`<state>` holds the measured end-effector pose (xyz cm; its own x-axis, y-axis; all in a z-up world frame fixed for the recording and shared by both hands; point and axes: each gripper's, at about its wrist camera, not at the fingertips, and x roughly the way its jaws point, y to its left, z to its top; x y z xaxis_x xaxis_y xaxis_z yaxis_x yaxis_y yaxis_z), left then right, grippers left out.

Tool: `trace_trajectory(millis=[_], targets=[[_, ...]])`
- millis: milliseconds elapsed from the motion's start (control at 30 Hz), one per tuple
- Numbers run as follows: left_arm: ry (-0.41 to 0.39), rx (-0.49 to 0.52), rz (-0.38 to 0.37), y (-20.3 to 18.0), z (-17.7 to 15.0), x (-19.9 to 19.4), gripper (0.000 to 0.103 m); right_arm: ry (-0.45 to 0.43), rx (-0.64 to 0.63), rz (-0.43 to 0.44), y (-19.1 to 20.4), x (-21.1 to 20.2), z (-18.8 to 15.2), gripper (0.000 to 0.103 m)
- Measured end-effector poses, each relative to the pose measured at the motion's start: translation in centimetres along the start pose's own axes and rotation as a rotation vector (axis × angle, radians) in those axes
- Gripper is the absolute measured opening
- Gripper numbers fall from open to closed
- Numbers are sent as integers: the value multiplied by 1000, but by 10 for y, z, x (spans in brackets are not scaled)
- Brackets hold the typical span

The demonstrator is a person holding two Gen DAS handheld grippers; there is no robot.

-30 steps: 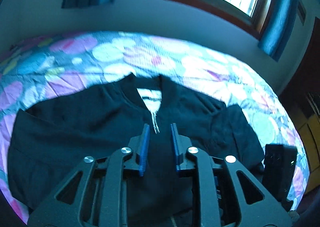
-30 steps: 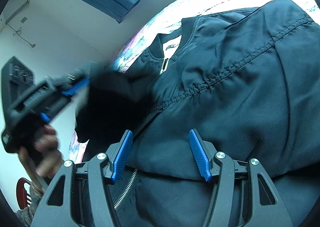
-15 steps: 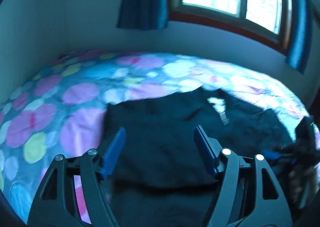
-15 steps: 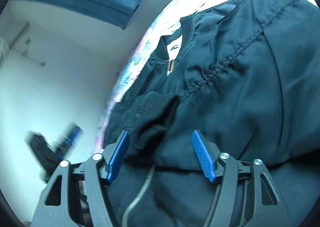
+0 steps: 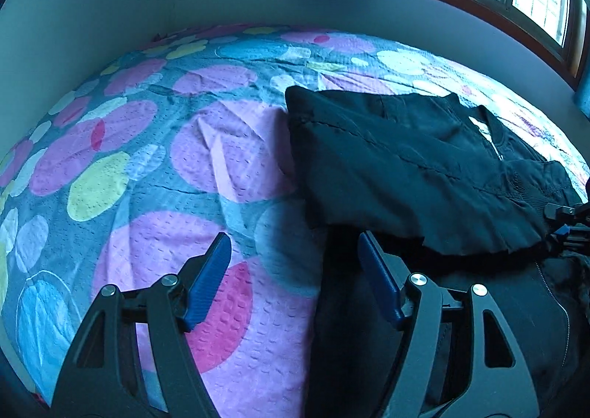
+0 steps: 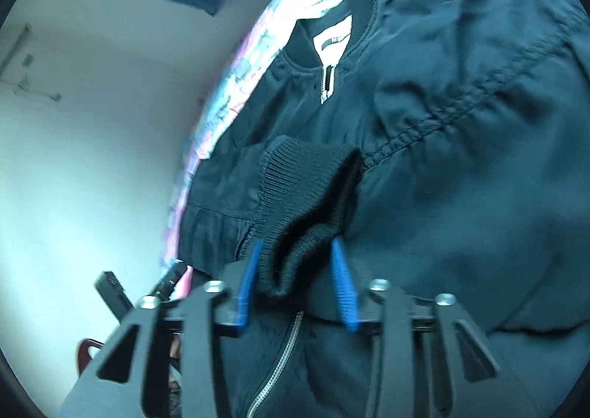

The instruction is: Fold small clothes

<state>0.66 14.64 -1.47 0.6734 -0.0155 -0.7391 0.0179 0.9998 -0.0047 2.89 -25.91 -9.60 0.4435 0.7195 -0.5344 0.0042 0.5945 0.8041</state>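
Watching the bed (image 5: 155,145) under its dotted quilt of pink, lilac and yellow circles, I see the black zip-front bomber jacket (image 5: 405,174) lying on its right half, one sleeve folded across the chest. If I drag too hard, I judge the whole jacket slides on the quilt and the fold undoes. My left tongs (image 5: 295,278) stand wide and empty at the jacket's near left edge, gripping nothing. My right tongs (image 6: 297,285) are closing on the ribbed black knit cuff (image 6: 302,189), which sits bunched between the blue pads. A shallow bite on that thick rib could slip out mid-pull.
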Motion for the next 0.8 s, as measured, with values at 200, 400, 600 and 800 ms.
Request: trace_trajectory(millis=[200,400,600,800], targets=[[40,-12,16,-6,5,16,71,-184,-147,-16,50,-44,4,18],[70,-18,27,-10,13,25,71,-284,-190,-170,37,-84,1,18],[96,-1,49,-14,12,32,72,-231,-48,-220,-25,-71,-3,17],[106,-16,48,-11,11,35,78,-262,-26,-232,-39,-67,0,17]])
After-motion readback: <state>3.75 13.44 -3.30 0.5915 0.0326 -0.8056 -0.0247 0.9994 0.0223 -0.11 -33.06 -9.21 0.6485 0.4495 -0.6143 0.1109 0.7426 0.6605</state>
